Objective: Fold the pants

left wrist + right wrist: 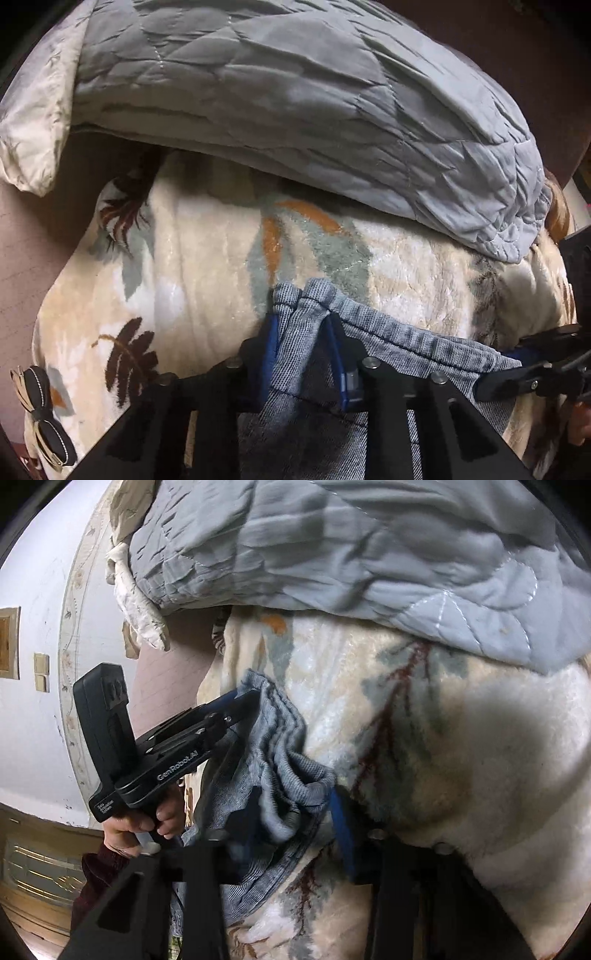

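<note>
Over the leaf-print blanket (192,258), pants (388,343) held by both grippers.
Waistband stretches sideways; left gripper (303,332) and right gripper (295,805) each pinch its gathered corner.

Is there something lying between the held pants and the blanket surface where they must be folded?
Nothing visible does. The blue-grey denim pants, held by the left gripper and right gripper, hang over bare cream leaf-patterned fleece blanket; the grey quilted comforter lies farther back.

blue-grey denim pants (388,339); cream leaf-print blanket (207,258); grey quilt (295,92).
</note>
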Demonstrator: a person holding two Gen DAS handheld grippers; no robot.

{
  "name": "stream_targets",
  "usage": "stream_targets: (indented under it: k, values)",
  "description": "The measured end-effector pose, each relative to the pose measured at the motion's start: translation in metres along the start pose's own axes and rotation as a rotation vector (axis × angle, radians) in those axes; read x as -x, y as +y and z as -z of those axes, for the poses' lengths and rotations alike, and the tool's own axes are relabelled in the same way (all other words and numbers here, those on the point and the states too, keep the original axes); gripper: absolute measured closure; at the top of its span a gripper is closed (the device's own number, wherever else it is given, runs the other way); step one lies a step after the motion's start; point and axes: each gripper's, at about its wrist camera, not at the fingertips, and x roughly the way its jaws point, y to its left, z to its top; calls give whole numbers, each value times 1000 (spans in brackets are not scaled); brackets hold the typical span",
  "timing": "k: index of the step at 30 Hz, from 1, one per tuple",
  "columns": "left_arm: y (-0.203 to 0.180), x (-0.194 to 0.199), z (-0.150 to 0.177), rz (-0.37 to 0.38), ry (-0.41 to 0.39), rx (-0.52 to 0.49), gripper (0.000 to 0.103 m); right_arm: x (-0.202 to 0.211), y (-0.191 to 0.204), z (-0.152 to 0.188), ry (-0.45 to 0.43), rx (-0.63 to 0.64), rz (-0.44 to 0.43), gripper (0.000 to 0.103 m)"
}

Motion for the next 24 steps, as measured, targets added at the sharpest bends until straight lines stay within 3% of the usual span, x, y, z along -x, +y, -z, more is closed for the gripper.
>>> stream_targets:
  k: [10, 24]
  values:
    - [7, 32, 20, 38, -93, 71, 90, 8, 22, 2, -17, 70, -20, 77]
    - [25, 133, 61, 69, -310, 175, 91, 31, 84, 24, -80, 251, -72, 78]
